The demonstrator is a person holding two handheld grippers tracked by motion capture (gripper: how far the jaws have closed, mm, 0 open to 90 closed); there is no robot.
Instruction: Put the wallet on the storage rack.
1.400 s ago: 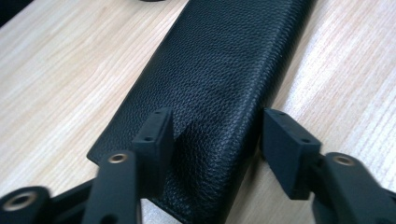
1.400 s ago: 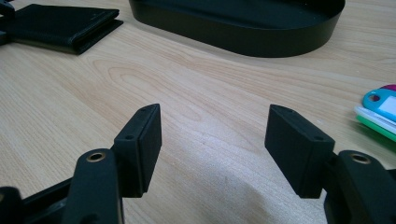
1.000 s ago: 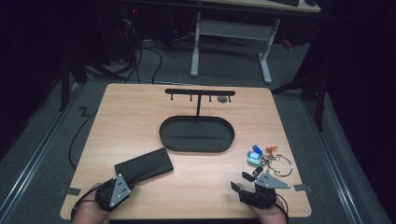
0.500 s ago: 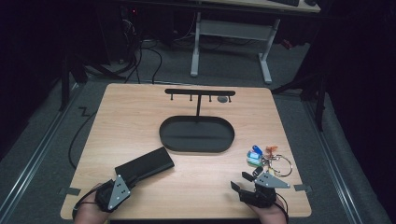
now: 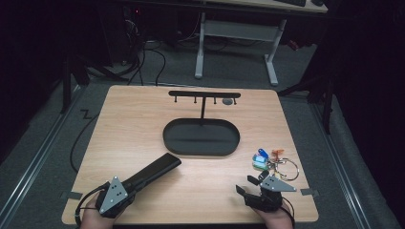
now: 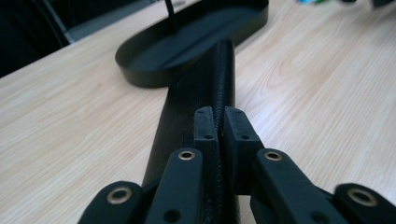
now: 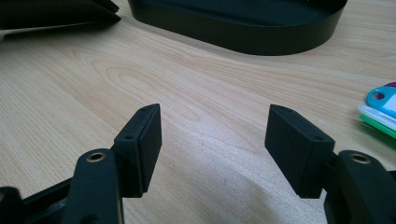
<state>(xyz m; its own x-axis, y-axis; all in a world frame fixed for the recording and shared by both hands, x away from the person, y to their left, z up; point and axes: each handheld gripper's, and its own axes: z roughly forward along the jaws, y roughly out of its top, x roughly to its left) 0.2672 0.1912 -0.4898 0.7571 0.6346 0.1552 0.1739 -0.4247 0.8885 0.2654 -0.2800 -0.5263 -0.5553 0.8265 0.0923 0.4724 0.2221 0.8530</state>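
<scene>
A long black zipped case (image 5: 157,169) lies at the table's front left, pointing at the tray. My left gripper (image 5: 135,184) has just been closing and is shut on the case's near end. In the left gripper view the pads (image 6: 205,133) pinch the zip seam of the case (image 6: 205,88), which is turned up on its edge. At the front right, my right gripper (image 5: 247,186) rests open, and its jaws (image 7: 215,135) have only bare wood between them. A bunch of keys with coloured tags (image 5: 267,160) lies just beyond it.
A black oval tray (image 5: 167,138) sits mid-table with a thin post and a hook bar (image 5: 204,94) rising from it. Its wall (image 6: 140,74) is close ahead of the case's far end. Blue and green key tags (image 7: 380,107) lie right of the right jaws. Beyond the table stands a desk frame.
The left gripper has risen a little with the case's near end. The case has turned from flat onto its edge and looks narrower. The right gripper has not moved.
</scene>
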